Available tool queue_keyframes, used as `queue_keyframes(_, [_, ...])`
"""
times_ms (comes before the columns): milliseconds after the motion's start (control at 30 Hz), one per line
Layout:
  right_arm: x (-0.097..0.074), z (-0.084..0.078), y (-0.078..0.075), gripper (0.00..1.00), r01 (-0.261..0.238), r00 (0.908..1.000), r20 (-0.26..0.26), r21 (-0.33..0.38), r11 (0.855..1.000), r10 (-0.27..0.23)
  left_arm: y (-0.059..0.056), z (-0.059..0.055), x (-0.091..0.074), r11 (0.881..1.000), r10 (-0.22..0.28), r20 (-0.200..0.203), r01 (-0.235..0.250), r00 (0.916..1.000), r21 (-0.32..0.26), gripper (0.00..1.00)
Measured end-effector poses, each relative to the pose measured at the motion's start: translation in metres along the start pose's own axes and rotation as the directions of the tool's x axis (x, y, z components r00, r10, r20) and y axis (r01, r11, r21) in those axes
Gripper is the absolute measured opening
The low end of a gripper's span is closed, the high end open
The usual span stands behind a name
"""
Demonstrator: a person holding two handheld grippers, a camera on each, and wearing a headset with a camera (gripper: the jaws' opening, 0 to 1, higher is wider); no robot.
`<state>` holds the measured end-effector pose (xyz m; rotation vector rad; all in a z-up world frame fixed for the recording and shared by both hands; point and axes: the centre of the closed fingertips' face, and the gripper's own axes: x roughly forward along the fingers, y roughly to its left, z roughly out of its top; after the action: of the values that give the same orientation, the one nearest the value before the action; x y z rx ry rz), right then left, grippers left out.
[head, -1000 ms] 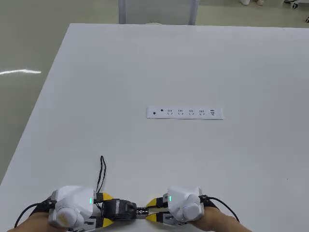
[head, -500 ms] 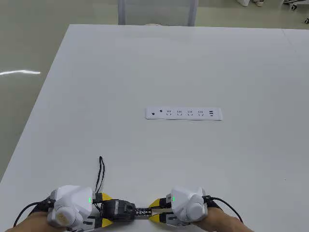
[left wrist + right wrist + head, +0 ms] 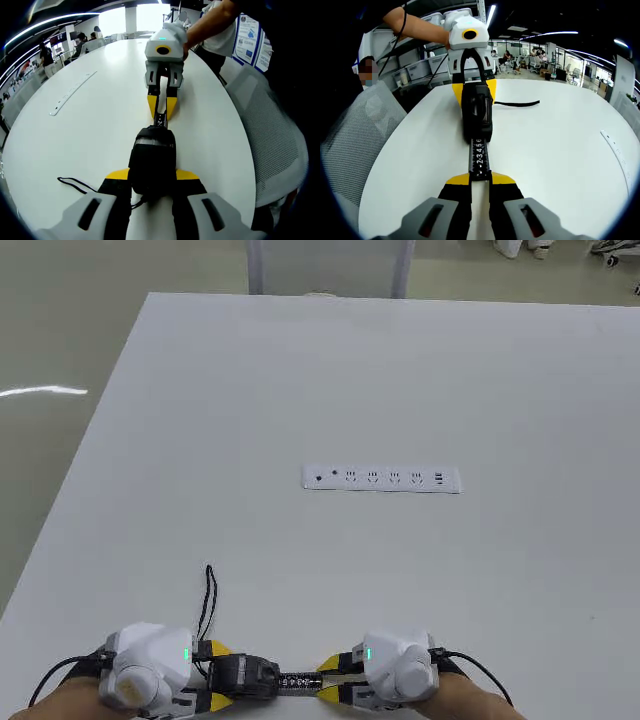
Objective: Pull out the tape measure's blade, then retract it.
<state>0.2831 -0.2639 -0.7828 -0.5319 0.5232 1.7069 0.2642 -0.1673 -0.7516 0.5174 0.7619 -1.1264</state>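
- Spanning most of your head view, the white table [image 3: 300, 370] carries everything here; your two grippers sit at its near edge, close to your body.
- Lying flat near the middle of the table, a white power strip [image 3: 381, 479] stays well apart from both grippers (its sockets face up).
- Your left gripper [image 3: 152, 175] is clenched on the tape measure [image 3: 152, 160]. A yellow pad presses each side of the black case, which rests just above or on the tabletop; you cannot tell which.
- Your right gripper [image 3: 480, 179] faces the left one and is pinched onto the blade [image 3: 479, 157]. Its yellow pads close on the strip's free end, and the two grippers sit near each other with a short gap between their tips.
- The tape measure is a black case between the left jaws, with its mouth turned toward your right gripper.
- The blade runs straight from the case mouth to the right jaws, with only a short length drawn out (printed digits from 2 to 6 read along it in the right gripper view).
- A thin black wrist strap [image 3: 209, 595] trails from the case end behind the left gripper and lies slack on the table, pointing away from you.
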Motion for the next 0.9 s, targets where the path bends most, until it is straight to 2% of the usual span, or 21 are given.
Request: queue_keyframes(900, [-0.017,-0.014,0.001,0.1,0.001,0.9999,-0.012,0.015,1.0,-0.001,-0.001,0.001,0.001,1.0,-0.008,-0.004,0.008,1.0,0.0,0.27])
